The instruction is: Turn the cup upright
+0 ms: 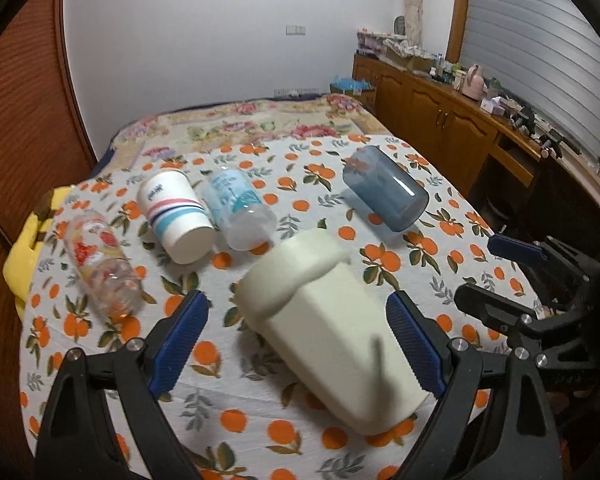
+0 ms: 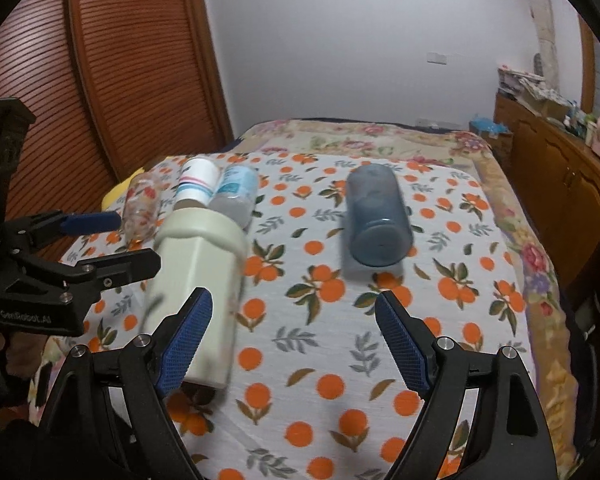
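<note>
A cream lidded cup (image 1: 332, 328) lies on its side on the orange-print cloth, between the open fingers of my left gripper (image 1: 304, 340), which do not touch it. It also shows in the right wrist view (image 2: 198, 284). A blue-grey tumbler (image 1: 386, 188) lies on its side further back; in the right wrist view (image 2: 376, 216) it lies ahead of my open, empty right gripper (image 2: 296, 336). The right gripper also shows at the right edge of the left wrist view (image 1: 512, 276). The left gripper shows at the left of the right wrist view (image 2: 112, 240).
Three more cups lie on their sides at the back left: a floral glass (image 1: 102, 264), a striped paper cup (image 1: 176, 216) and a clear blue-print cup (image 1: 240, 208). A floral bedspread (image 1: 260, 120) lies behind the cloth. Wooden cabinets (image 1: 440, 120) line the right wall.
</note>
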A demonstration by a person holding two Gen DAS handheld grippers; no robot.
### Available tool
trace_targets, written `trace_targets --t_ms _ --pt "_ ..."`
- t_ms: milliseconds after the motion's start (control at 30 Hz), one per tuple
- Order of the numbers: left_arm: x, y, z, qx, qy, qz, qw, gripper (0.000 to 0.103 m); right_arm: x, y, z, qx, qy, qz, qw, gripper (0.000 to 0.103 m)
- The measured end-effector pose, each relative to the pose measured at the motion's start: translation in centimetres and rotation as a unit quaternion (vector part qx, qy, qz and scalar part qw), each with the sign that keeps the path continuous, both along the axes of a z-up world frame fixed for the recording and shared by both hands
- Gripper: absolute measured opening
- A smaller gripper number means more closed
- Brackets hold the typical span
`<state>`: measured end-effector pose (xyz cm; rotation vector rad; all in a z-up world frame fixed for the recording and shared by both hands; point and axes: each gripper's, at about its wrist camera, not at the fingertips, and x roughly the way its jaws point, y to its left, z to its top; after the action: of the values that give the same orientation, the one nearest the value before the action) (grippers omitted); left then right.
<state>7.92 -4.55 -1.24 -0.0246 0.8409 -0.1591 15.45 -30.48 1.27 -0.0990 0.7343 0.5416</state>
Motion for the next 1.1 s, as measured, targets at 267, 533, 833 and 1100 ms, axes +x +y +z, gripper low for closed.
trace_targets --t_ms 267,533,833,1100 --pt "3.0 0.2 -2.0 -0.057 0.083 0.025 0.9946 0.091 0.2 -2.2 -0.6 0.010 0.001 -0.016 1.000 0.086" --pt "3.9 1.3 -3.4 -0.097 0.130 0.049 0.9855 0.092 0.3 -2.6 -0.9 0.018 0.002 -0.018 1.000 0.086" --pt "5.0 2.6 -5.2 -0.174 0.186 0.053 0.9655 0.094 0.3 -2.6 -0.9 0.018 0.001 -0.017 1.000 0.086" --pt "5.5 2.5 -6.6 -0.213 0.223 0.039 0.9504 0.090 0.4 -2.4 -0.9 0.018 0.003 -0.017 1.000 0.086"
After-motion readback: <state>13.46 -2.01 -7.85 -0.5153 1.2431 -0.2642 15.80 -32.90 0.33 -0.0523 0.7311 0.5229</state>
